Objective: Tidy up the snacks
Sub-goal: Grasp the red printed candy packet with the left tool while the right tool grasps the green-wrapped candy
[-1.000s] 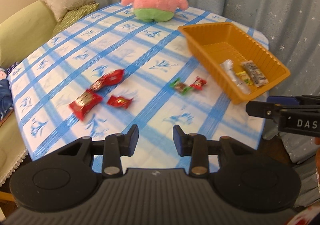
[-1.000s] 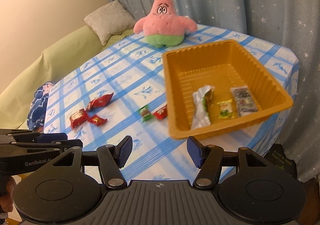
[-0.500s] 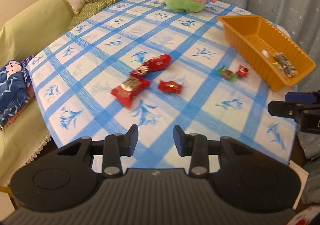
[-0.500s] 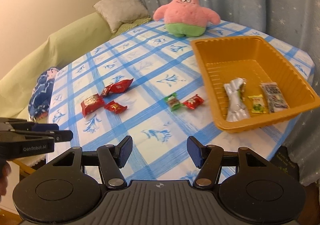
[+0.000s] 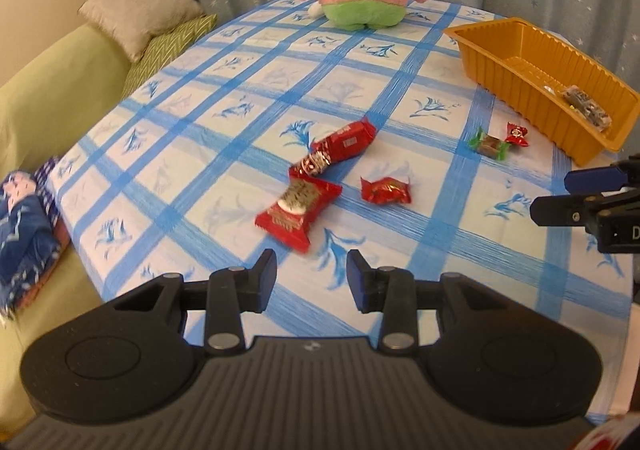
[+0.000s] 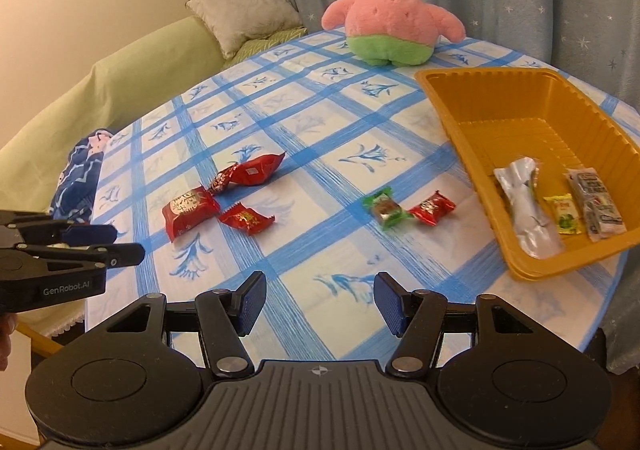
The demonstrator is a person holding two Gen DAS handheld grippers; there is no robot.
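Observation:
Loose snacks lie on the blue-checked tablecloth: a red square packet [image 5: 298, 209] [image 6: 189, 211], a long red packet [image 5: 344, 143] [image 6: 250, 171], a small red candy [image 5: 386, 189] [image 6: 245, 218], a green candy [image 5: 490, 144] [image 6: 385, 207] and another red candy [image 5: 517, 134] [image 6: 432, 207]. The orange tray [image 5: 520, 89] [image 6: 480, 153] holds a silver packet [image 6: 524, 207], a yellow sachet [image 6: 565, 214] and a grey bar [image 6: 596, 203]. My left gripper [image 5: 311, 276] is open, just short of the red square packet. My right gripper [image 6: 319, 302] is open and empty, near the table's front edge.
A pink star plush [image 6: 394, 15] sits at the far side of the table. A green sofa [image 6: 120, 69] with cushions [image 5: 140, 7] stands at the left. Grey curtains hang behind. The table edge drops off on the right next to the tray.
Both grippers have swung left and moved closer to the loose snacks. The red packets now sit nearer in front of my left gripper. Both stay open.

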